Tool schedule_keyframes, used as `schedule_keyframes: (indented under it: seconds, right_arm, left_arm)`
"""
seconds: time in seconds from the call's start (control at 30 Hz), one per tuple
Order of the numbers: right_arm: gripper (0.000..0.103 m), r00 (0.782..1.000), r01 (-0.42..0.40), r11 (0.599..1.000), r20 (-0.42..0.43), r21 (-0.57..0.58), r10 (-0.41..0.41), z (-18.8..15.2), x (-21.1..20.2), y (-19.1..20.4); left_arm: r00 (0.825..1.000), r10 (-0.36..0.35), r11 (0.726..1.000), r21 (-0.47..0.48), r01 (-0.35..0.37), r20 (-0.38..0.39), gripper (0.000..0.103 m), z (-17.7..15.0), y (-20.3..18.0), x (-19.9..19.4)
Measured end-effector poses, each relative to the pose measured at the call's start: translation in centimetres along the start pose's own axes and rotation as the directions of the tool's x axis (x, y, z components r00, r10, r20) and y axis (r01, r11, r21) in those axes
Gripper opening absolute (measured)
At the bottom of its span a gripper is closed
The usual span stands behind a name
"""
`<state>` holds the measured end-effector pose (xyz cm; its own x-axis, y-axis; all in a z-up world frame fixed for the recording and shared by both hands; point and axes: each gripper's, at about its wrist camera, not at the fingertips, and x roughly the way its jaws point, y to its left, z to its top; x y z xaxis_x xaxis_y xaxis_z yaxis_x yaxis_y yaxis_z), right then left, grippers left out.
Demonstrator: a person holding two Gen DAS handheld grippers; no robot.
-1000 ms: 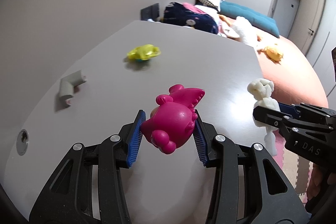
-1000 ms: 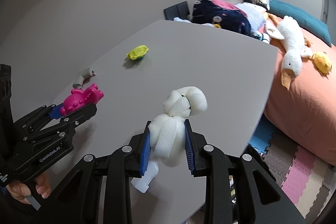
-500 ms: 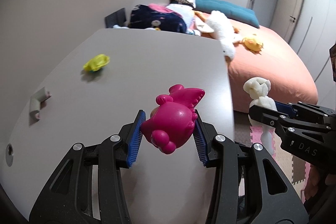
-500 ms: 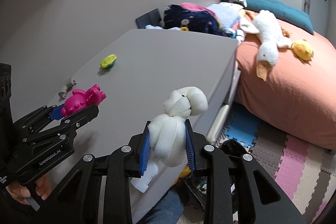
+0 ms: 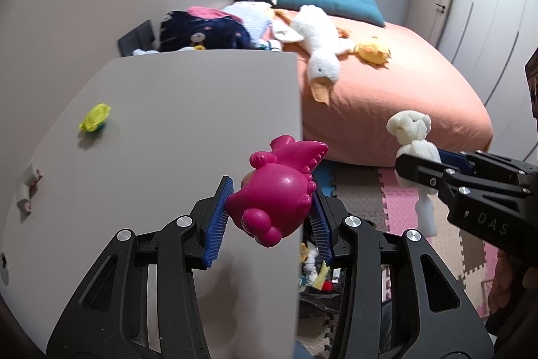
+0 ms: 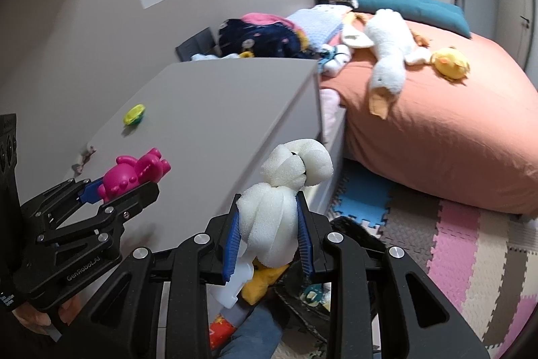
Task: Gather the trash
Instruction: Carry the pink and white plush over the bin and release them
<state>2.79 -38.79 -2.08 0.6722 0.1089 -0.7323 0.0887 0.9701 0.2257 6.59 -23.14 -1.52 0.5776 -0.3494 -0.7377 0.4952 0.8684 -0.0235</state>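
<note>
Both loads have swung off the tabletop toward the floor bin: left gripper jaws clamp the pink toy, right gripper jaws the white foam wad.

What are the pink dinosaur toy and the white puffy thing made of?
The pink dinosaur toy looks like hard or rubbery plastic: smooth and glossy, with shiny light spots. The white puffy thing looks like soft foam: matte, finely pored, knotted into bulges and squeezed between the tongs.

The room is evenly and softly lit. The pink toy shows small glare spots. Fisheye edges bend strongly, corners are black, background slightly blurred.
</note>
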Motion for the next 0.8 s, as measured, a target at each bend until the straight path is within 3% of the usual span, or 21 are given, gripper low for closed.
schedule_keyframes:
  seconds: [0.53, 0.57, 0.6, 0.63, 0.67, 0.8]
  right_arm:
    - [0.035, 0.996, 0.092, 0.992, 0.009, 0.091, -0.093, -0.6, -2.1, -6.0]
    - [0.043, 0.995, 0.102, 0.991, 0.003, 0.089, -0.103, -0.7, -2.1, -6.2]
    - [0.051, 0.991, 0.131, 0.988, -0.006, 0.087, -0.131, -0.6, -2.0, -6.4]
    - [0.067, 0.988, 0.157, 0.983, -0.007, 0.092, -0.157, -0.6, -2.0, -6.6]
    - [0.077, 0.985, 0.174, 0.98, -0.001, 0.102, -0.175, -0.7, -2.1, -6.9]
    - [0.078, 0.976, 0.212, 0.966, 0.009, 0.147, -0.215, -0.8, -2.3, -8.1]
  left_arm:
    - [0.996, -0.078, 0.99, 0.114, 0.084, -0.052, 0.044, 0.2, -6.1, 2.0]
    - [0.994, -0.086, 0.988, 0.125, 0.093, -0.065, 0.047, 0.1, -6.4, 2.3]
    - [0.992, -0.087, 0.984, 0.148, 0.1, -0.089, 0.07, -0.1, -6.8, 2.6]
    - [0.992, -0.076, 0.983, 0.163, 0.091, -0.096, 0.087, -0.3, -7.1, 2.7]
    - [0.995, -0.051, 0.98, 0.186, 0.066, -0.083, 0.096, -0.6, -7.5, 2.6]
    - [0.996, -0.045, 0.971, 0.229, 0.061, -0.072, 0.096, -1.0, -8.1, 2.4]
